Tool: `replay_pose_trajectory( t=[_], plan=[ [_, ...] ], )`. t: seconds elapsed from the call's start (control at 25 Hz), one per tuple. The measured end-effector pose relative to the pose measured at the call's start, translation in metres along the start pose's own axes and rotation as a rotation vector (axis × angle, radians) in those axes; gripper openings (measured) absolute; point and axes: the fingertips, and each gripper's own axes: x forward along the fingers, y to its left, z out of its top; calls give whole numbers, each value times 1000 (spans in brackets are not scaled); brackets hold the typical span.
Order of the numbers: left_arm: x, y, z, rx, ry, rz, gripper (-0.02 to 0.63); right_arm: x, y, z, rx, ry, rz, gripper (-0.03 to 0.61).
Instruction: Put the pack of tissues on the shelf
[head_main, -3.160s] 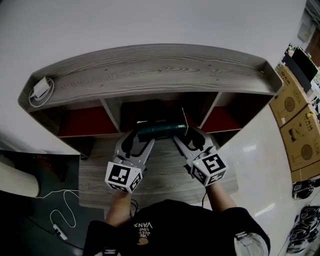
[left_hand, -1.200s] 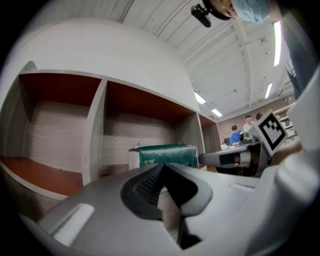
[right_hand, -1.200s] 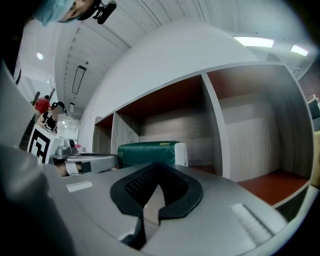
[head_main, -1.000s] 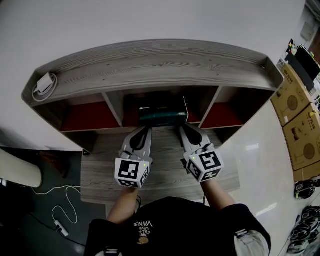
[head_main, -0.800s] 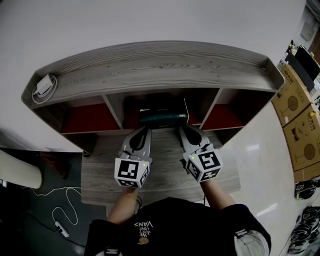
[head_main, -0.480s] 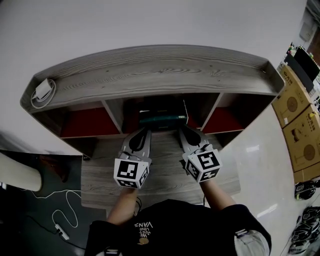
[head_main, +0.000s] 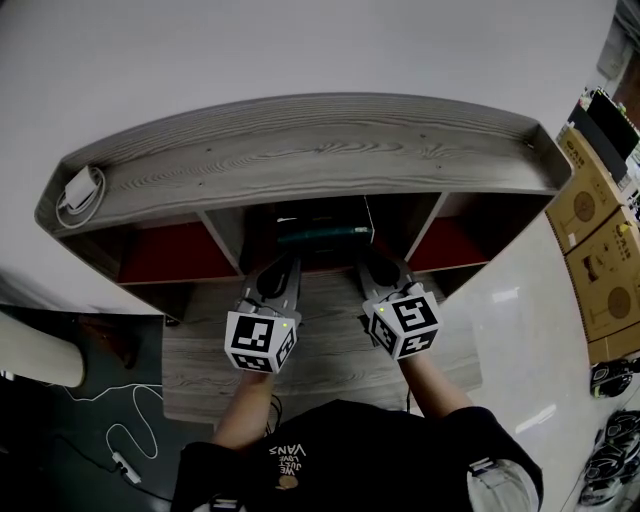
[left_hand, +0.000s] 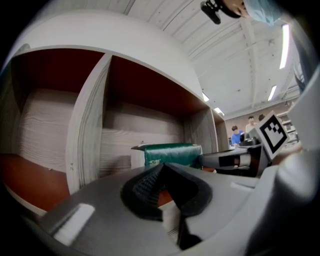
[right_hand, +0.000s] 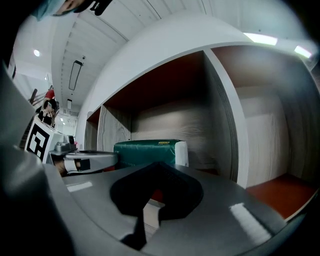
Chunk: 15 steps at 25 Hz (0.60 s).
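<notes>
The green and white pack of tissues (head_main: 322, 236) lies in the middle compartment of the grey wooden shelf (head_main: 300, 150), on its red floor. It shows as a green block in the left gripper view (left_hand: 172, 154) and in the right gripper view (right_hand: 146, 151). My left gripper (head_main: 282, 268) is shut and empty, pointing level at the compartment's mouth, just short of the pack's left end. My right gripper (head_main: 375, 266) is likewise shut with nothing in it, just short of the pack's right end. Neither touches the pack.
A white charger with coiled cable (head_main: 78, 187) rests on the shelf top at the left. Red-floored side compartments (head_main: 165, 252) flank the middle one. A low wooden ledge (head_main: 330, 340) lies under the grippers. Cardboard boxes (head_main: 600, 250) stand at the right, a white cable (head_main: 130, 440) on the floor.
The pack was held between both grippers at the compartment's mouth; now it lies inside and both grippers are shut, apart from it. Over the last second the grippers crept slightly toward the shelf.
</notes>
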Motion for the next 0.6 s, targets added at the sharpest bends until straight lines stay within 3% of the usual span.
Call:
replay_pose_trajectory(
  t=[0.6],
  plan=[
    [0, -3, -2, 10, 7, -8, 52, 0, 5, -3, -2, 0, 10, 5]
  ],
)
